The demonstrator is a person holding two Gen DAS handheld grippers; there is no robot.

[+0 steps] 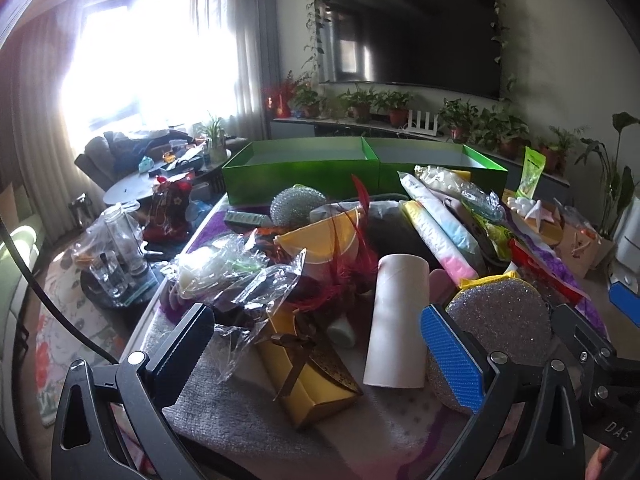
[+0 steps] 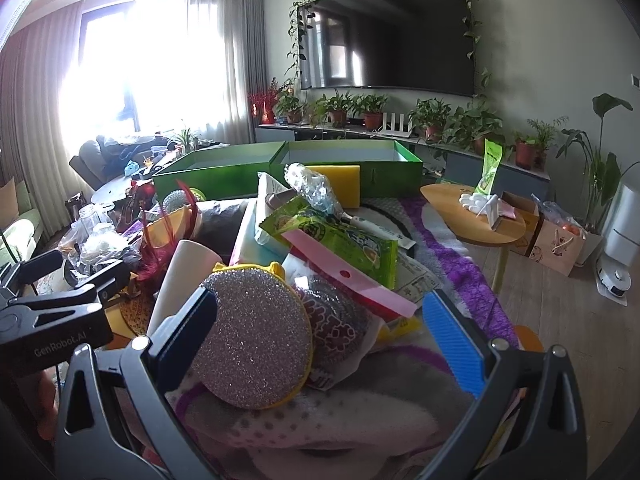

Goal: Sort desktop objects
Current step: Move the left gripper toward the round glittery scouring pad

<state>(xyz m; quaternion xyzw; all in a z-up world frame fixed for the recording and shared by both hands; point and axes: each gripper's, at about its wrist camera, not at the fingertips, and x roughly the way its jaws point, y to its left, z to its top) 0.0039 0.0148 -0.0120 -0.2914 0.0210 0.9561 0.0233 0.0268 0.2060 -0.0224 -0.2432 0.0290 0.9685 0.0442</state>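
A cluttered pile lies on a blanket-covered table. My left gripper (image 1: 320, 344) is open above a gold gift box (image 1: 316, 380) and a white cardboard tube (image 1: 398, 320). A round glittery silver scrub pad with a yellow back (image 1: 496, 320) lies just right of its blue finger. My right gripper (image 2: 332, 336) is open around that scrub pad (image 2: 256, 340), beside a packaged steel scourer (image 2: 340, 320). A green snack packet (image 2: 340, 240) and a pink strip (image 2: 348, 276) lie behind. Two open green boxes (image 1: 304, 168) (image 2: 348, 164) stand at the far end.
Crinkled clear bags (image 1: 240, 276), red feathers (image 1: 352, 264) and a rolled pastel pack (image 1: 436, 228) fill the pile. Glass jars (image 1: 116, 252) stand on a low table at left. A wooden side table (image 2: 472, 216) stands at right. The right gripper shows at the left wrist view's right edge (image 1: 592, 340).
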